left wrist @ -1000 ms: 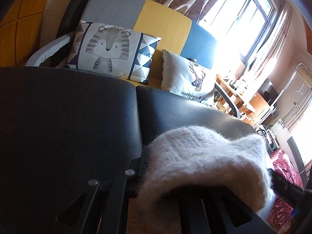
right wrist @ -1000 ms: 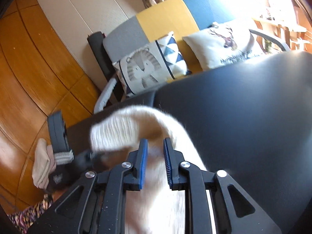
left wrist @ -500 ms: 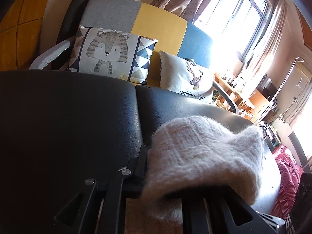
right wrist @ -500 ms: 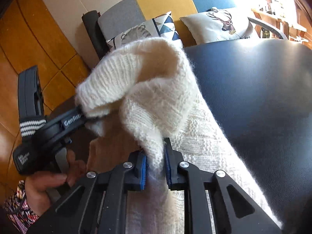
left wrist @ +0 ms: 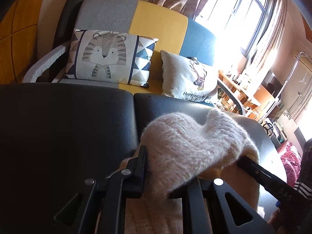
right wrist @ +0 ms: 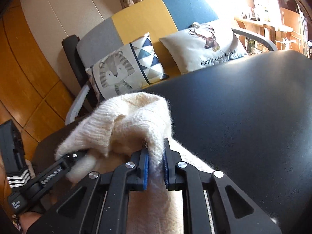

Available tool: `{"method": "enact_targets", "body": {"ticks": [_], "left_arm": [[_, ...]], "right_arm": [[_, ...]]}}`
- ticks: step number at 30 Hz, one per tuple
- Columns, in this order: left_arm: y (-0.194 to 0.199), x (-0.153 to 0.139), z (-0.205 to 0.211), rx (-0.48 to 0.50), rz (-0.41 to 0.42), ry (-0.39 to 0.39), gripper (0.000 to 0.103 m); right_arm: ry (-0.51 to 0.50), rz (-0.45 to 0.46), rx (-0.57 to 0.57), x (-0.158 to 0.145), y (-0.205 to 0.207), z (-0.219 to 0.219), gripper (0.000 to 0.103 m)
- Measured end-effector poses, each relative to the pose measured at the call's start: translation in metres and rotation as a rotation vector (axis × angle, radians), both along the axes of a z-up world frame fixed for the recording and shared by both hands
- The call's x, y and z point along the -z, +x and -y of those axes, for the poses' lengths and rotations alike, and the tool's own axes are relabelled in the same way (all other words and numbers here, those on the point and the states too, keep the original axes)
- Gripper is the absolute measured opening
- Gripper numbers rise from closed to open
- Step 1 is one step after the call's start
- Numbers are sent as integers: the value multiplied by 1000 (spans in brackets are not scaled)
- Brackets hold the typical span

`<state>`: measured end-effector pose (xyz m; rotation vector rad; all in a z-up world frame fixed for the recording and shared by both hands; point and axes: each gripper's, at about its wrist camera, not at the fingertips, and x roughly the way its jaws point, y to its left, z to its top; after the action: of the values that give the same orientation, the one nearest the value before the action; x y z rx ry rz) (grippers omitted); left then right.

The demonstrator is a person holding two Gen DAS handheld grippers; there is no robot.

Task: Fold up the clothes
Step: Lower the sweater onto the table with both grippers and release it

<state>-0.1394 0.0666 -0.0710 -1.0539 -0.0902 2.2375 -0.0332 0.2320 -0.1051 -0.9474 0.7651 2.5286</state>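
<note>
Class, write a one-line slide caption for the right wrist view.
Right gripper pinches a fold of fuzzy cream knitted sweater over the black padded table, while the left gripper grips its other edge.

"Happiness ticket" in dark script on white deer pillow (right wrist: 206, 44); lettering on black gripper arm unreadable.

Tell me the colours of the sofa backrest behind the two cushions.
The sofa backrest has three blocks: grey, yellow, blue. It shows best in the left wrist view.
</note>
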Motion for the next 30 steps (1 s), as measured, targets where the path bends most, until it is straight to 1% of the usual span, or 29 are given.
{"method": "enact_targets", "body": {"ticks": [1,2,4,7,10,14,16,18,19,21,22,23,24,27,30], "left_arm": [[0,5,-2,0,-3,-5,13],[1,8,-3,1,-17,-7,14],[3,13,-5,7,-41,-10,16],[4,16,-6,10,-45,-14,17],[6,12,-3,5,-43,-23,17],[23,-3,3,9,-75,-104,17],[34,-10,6,20,-94,-141,17],[45,-15,9,30,-110,-172,17],[48,-17,11,31,-115,-184,17],[56,-20,13,31,-123,-208,17],[60,-21,14,32,-128,-220,17],[63,-20,15,37,-133,-234,17],[66,-18,16,48,-132,-245,17],[74,-8,21,69,-117,-259,17],[78,6,28,56,-64,-284,17]], "right_arm": [[-9,27,5,12,-5,-2,13],[-45,40,12,24,-7,-5,13],[-98,23,33,34,-6,-11,13],[-94,25,34,38,-6,-11,13],[-89,25,35,39,-7,-10,13],[-95,49,20,38,-12,-12,17],[-80,76,4,31,-13,-10,22],[-55,80,-8,17,-7,-4,34],[-43,82,-14,10,-4,-2,36],[-8,41,-6,-7,13,7,47],[10,22,-4,-15,23,12,50],[26,8,-4,-21,33,18,56],[39,4,-11,-25,43,23,61],[60,40,-52,-23,65,40,62],[60,96,-78,-10,81,55,62]]}}
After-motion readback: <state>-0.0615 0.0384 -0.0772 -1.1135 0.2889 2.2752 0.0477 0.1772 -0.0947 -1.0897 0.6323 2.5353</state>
